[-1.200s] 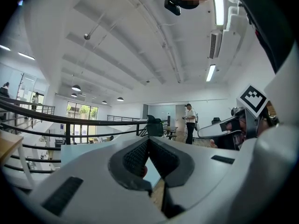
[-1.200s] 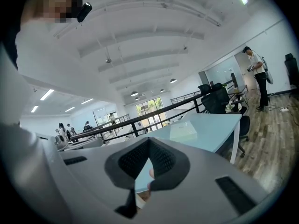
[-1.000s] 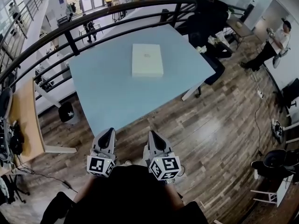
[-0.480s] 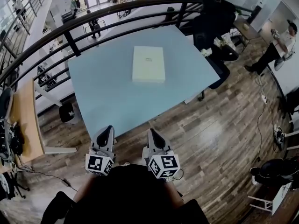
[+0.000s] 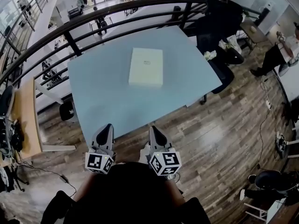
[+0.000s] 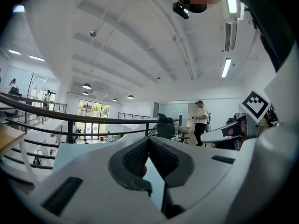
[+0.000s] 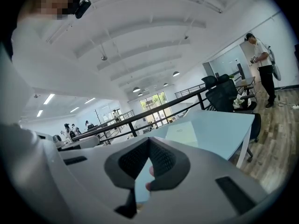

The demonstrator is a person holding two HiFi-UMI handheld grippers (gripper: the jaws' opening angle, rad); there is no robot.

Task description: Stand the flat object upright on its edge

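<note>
Your left gripper [image 5: 105, 129] and right gripper [image 5: 153, 129] hang side by side just off the near edge of the pale blue table [image 5: 100, 94], over the wood floor [image 5: 210, 139], both aimed at it. Each pair of jaws is pressed together at the tips, nothing between them. The flat cream box [image 5: 146, 67] lies on its broad face near the table's middle, well apart from both grippers. There's a small faint mark on its top, too tiny to read. A black railing [image 5: 70, 34] curves beyond the table
</note>
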